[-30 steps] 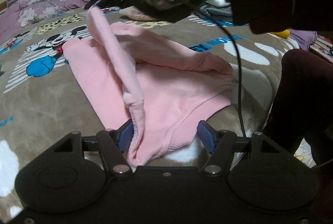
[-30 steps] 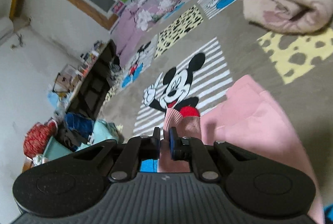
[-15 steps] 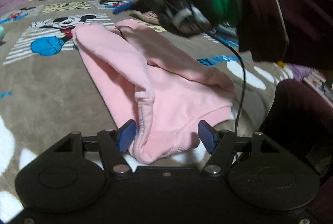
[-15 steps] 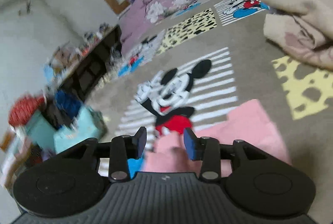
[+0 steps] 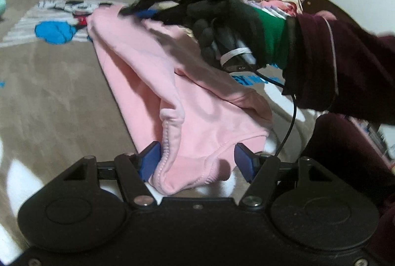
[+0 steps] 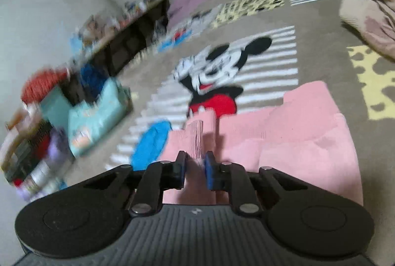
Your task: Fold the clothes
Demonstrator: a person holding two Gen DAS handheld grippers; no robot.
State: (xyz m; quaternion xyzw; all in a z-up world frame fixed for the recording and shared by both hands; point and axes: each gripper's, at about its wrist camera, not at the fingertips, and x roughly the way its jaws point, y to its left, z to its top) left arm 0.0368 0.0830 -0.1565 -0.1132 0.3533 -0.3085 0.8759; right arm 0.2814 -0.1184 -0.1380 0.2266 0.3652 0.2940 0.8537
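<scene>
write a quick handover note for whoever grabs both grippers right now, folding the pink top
Left gripper: open, jaws wide around the near hem of the pink top, not pinching it.
Right gripper: jaws closing on the ribbed cuff at the far end.
The top lies on the cartoon blanket, one sleeve already laid along the body.
Left: secure the cuff, finish the sleeve fold, then fold the body.
</scene>
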